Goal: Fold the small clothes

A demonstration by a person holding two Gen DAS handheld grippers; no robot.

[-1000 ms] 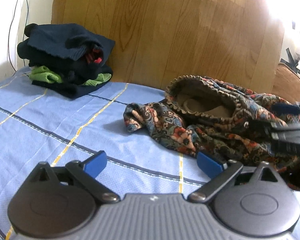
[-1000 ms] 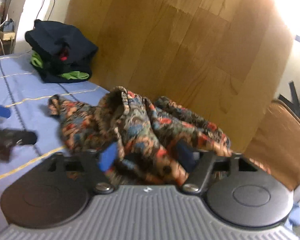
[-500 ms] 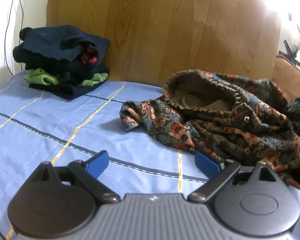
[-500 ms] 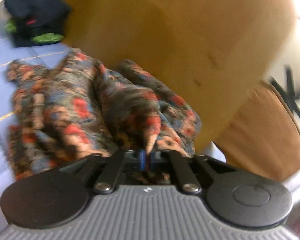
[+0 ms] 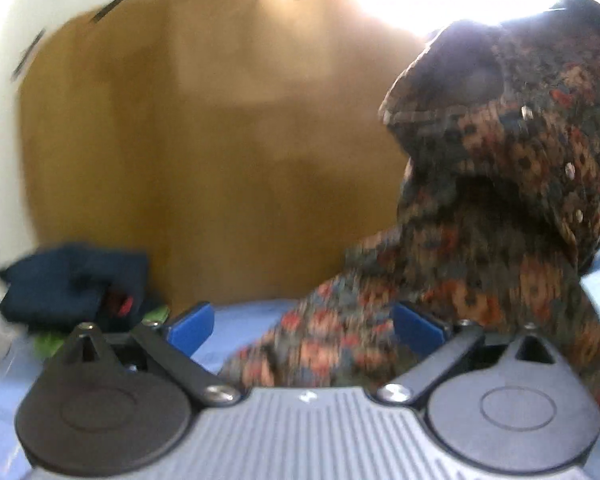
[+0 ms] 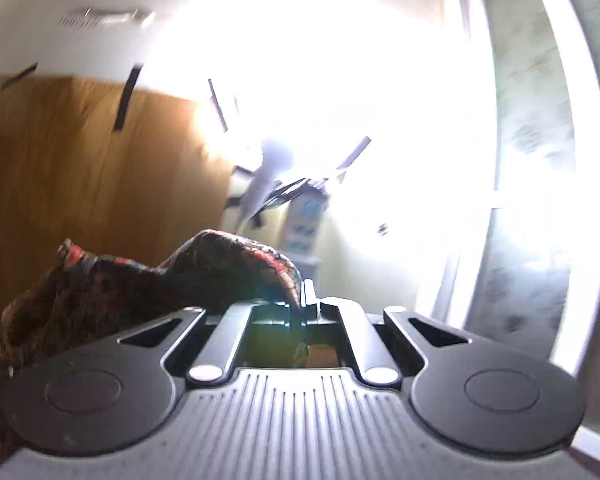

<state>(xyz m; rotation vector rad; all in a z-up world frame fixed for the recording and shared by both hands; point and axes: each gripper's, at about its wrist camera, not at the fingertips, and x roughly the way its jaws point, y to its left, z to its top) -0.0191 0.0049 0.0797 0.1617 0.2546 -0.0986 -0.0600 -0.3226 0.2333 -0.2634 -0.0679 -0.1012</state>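
Right gripper jaws clamped on floral garment; left gripper jaws apart, no legible writing.

Quick count of what's visible: one floral patterned garment, hanging up in the air. One pile of dark folded clothes in the back corner, can't tell how many pieces are in it, too blurry. Two grippers, left gripper and right gripper. One wooden headboard. One blue bedsheet.
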